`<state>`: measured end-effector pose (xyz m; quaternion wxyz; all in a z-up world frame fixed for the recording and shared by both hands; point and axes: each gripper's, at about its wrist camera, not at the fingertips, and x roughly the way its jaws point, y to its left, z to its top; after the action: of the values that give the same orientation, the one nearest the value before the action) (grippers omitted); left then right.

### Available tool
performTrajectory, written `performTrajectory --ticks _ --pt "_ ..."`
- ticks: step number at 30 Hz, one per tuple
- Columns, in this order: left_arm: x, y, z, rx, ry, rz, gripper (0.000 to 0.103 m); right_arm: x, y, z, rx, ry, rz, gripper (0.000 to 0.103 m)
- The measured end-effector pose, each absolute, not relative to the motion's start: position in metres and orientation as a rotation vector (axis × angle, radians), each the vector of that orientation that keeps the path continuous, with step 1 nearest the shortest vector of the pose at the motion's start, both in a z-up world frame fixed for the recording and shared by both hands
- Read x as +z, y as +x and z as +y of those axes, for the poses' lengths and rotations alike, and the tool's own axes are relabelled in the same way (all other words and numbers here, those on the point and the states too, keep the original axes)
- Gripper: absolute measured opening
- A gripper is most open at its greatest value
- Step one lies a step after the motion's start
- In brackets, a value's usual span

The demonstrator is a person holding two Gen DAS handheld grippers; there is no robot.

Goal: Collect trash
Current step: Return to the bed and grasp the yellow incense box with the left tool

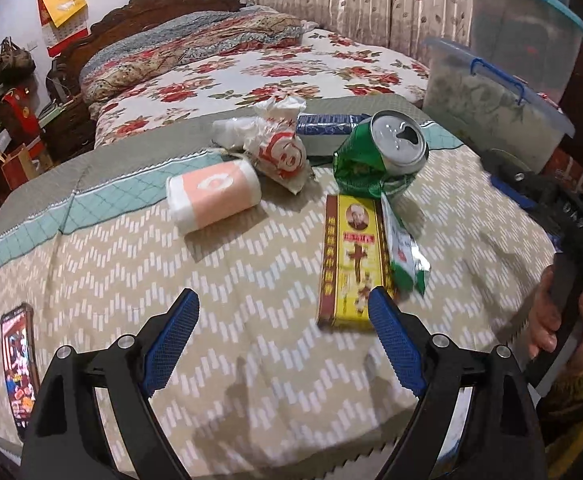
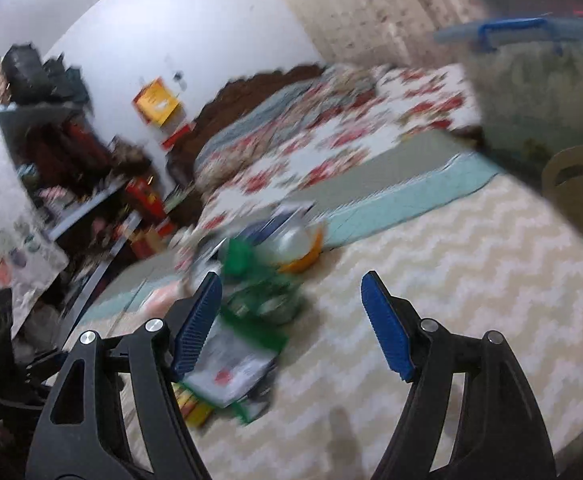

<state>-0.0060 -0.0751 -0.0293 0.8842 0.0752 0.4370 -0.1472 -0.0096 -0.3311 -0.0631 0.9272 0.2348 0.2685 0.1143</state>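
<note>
I see one bed [image 1: 251, 68] under a red-flowered cover, and nearer me one zigzag-patterned quilt [image 1: 211, 280] that carries all the trash. Two clear storage boxes [image 1: 491, 92] with blue-trimmed lids stand stacked at the quilt's right edge.

On the quilt I count five pieces of trash and one phone. The yellow carton [image 1: 349, 260] lies flat, printed with a portrait and red label strips whose characters I cannot read. One crushed green can [image 1: 383, 156] stands tilted just behind it, its top opened. One green-and-white wrapper [image 1: 405, 256] lies against the carton's right side. One pink-and-white tissue pack [image 1: 215, 198] lies to the left, and one crumpled white bag with a red cartoon face [image 1: 279, 148] sits behind that. The phone [image 1: 19, 364] lies far left, screen lit.

My left tool [image 1: 283, 340] hangs released above the quilt, nothing between its blue pads, the carton's near end behind the right pad. My right tool [image 2: 291, 328] is likewise spread and empty; its view is blurred, the wrapper lying by its left pad.
</note>
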Motion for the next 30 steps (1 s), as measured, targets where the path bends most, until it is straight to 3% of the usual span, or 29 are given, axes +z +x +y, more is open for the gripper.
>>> performTrajectory --ticks 8,9,10,11,13,16,21,27,29,30 --pt "-0.036 -0.023 -0.031 -0.345 0.030 0.916 0.082 -0.080 0.020 -0.248 0.336 0.385 0.767 0.077" --pt "-0.036 -0.024 -0.028 -0.353 0.021 0.913 0.082 -0.083 0.022 -0.246 0.332 0.393 0.786 0.069" --pt "-0.037 -0.024 -0.026 -0.357 0.020 0.910 0.082 -0.086 0.023 -0.245 0.327 0.396 0.803 0.041" --pt "-0.037 -0.024 -0.027 -0.365 0.023 0.906 0.082 -0.091 0.023 -0.248 0.320 0.400 0.827 0.025" --pt "-0.039 -0.021 -0.031 -0.379 0.036 0.907 0.086 -0.097 0.015 -0.261 0.298 0.443 0.833 0.013" --pt "-0.046 -0.013 -0.050 -0.410 0.066 0.915 0.093 -0.102 -0.010 -0.287 0.209 0.498 0.808 0.011" --pt "-0.055 0.012 -0.102 -0.466 0.134 0.916 0.094 -0.097 -0.038 -0.296 0.160 0.456 0.780 0.011" --pt "-0.082 0.036 -0.149 -0.353 0.288 0.908 0.094 -0.096 -0.054 -0.298 0.139 0.422 0.802 0.017" --pt "-0.093 0.042 -0.152 -0.326 0.285 0.940 0.093 -0.098 -0.056 -0.301 0.129 0.443 0.797 0.043" --pt "-0.095 0.043 -0.152 -0.322 0.280 0.947 0.092 -0.098 -0.058 -0.304 0.123 0.449 0.787 0.078"
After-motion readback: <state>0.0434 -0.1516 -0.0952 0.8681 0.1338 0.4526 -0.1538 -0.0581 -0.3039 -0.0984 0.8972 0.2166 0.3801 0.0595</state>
